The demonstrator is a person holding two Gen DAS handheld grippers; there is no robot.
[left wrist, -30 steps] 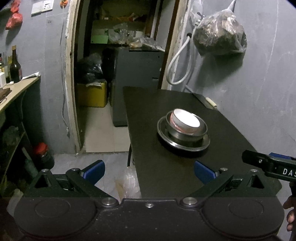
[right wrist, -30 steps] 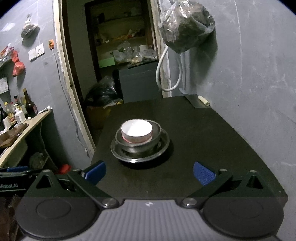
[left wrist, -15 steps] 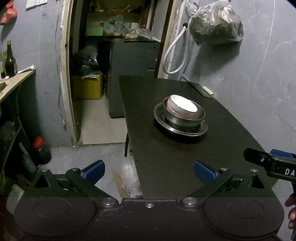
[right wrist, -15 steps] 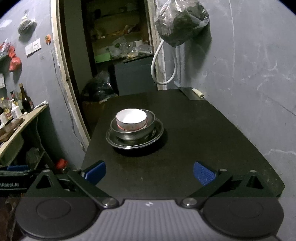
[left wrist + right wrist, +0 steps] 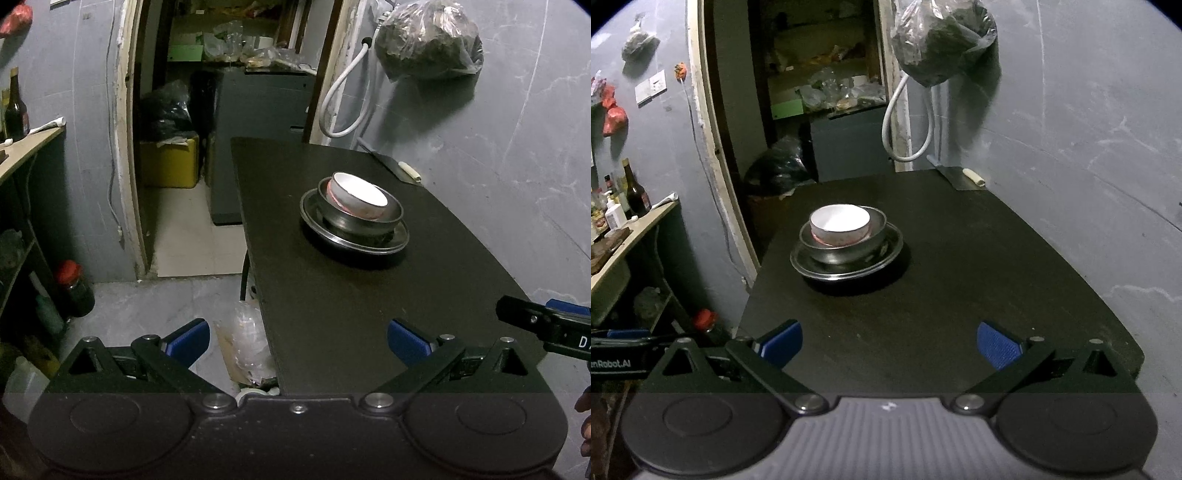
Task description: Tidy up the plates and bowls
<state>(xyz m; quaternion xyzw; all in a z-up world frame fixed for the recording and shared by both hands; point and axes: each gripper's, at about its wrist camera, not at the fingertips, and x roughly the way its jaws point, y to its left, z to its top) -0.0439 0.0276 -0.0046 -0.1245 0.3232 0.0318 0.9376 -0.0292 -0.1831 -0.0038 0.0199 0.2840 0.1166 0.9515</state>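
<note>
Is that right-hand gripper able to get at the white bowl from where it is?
Probably yes. The right gripper is open and empty, and the table between it and the white bowl is bare. The bowl sits uppermost in the metal bowl, so its rim is exposed.

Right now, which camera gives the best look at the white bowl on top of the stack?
The right wrist view: the white bowl sits near the middle, its round rim and side clearly outlined. The left wrist view shows the same bowl off to the right and more slanted.
</note>
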